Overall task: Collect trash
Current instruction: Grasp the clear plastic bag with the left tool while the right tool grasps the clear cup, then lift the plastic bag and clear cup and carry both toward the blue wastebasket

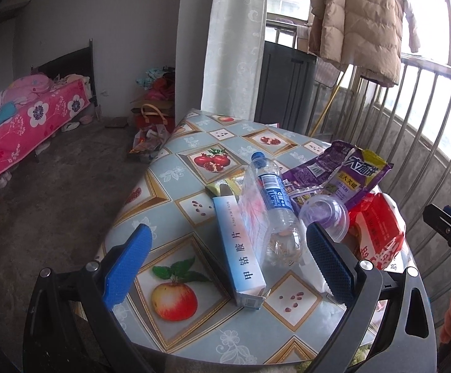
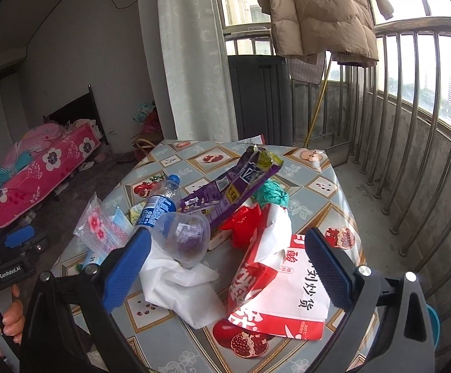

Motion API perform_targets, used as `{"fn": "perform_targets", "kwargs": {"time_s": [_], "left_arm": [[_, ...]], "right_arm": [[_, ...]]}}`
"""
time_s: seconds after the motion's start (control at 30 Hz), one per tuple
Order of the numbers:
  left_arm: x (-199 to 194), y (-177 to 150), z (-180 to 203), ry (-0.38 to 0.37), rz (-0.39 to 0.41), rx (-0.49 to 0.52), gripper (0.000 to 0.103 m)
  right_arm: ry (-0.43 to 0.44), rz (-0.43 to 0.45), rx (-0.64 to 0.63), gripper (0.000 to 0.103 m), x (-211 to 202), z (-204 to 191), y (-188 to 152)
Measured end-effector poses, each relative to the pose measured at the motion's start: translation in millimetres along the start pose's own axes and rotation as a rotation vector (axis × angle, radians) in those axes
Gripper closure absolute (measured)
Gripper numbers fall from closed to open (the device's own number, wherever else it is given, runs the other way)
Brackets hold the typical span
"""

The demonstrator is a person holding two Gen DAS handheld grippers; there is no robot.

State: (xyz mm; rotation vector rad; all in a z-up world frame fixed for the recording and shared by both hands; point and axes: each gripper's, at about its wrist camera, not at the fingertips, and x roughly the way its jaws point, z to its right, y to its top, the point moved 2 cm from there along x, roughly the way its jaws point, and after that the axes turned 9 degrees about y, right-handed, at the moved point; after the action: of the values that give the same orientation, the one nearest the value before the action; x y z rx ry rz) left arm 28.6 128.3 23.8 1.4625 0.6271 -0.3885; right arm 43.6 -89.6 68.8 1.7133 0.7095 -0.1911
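While you look along your left gripper (image 1: 225, 264), its blue pads stand wide apart with nothing held between them. It hovers over the table (image 1: 175, 335), which is covered in a fruit-patterned cloth. Between the pads lie a light-blue medicine box (image 1: 241, 258) and a clear plastic bottle (image 1: 269, 205) with a blue label, lying on its side and touching the box. A clear plastic cup (image 1: 326, 214) sits just beside the right pad, with a purple snack wrapper (image 1: 340, 171) behind it and a red and white snack bag (image 1: 377, 233) to its right. Your other gripper shows at the right edge.

From your right gripper (image 2: 225, 267), the jaws are likewise spread wide and grip nothing. The red and white snack bag (image 2: 278, 292) lies between the pads, with a crumpled white tissue (image 2: 179, 283) beside it and the clear plastic cup (image 2: 183, 236) resting on the tissue. The purple snack wrapper (image 2: 228, 186) and the plastic bottle (image 2: 160, 202) lie farther back, and a teal bundle (image 2: 270, 194) sits near the wrapper. Your hand (image 2: 11, 317) grips the left handle at the lower left.
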Motion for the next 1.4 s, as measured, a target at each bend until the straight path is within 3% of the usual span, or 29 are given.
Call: {"fn": "perform_targets", "kwargs": {"time_s": [0.13, 0.37, 0.5, 0.73, 1.0, 1.4], "left_arm": [[9, 1, 4, -0.049, -0.007, 0.015, 0.011], [29, 0, 13, -0.147, -0.055, 0.031, 0.029], [43, -2, 16, -0.167, -0.09, 0.04, 0.039], [65, -6, 13, -0.213, -0.148, -0.009, 0.059], [79, -5, 10, -0.241, -0.185, -0.03, 0.087], [82, -3, 13, -0.256, -0.182, -0.038, 0.095]], "right_arm": [[0.046, -0.012, -0.033, 0.013, 16, -16, 8], [0.099, -0.073, -0.076, 0.023, 53, -33, 17], [0.125, -0.123, -0.076, 0.027, 71, -33, 20], [0.163, -0.228, -0.011, 0.027, 105, -28, 16], [0.141, -0.317, 0.015, 0.024, 137, -28, 9], [0.118, -0.419, 0.03, 0.019, 169, -23, -5]]}}
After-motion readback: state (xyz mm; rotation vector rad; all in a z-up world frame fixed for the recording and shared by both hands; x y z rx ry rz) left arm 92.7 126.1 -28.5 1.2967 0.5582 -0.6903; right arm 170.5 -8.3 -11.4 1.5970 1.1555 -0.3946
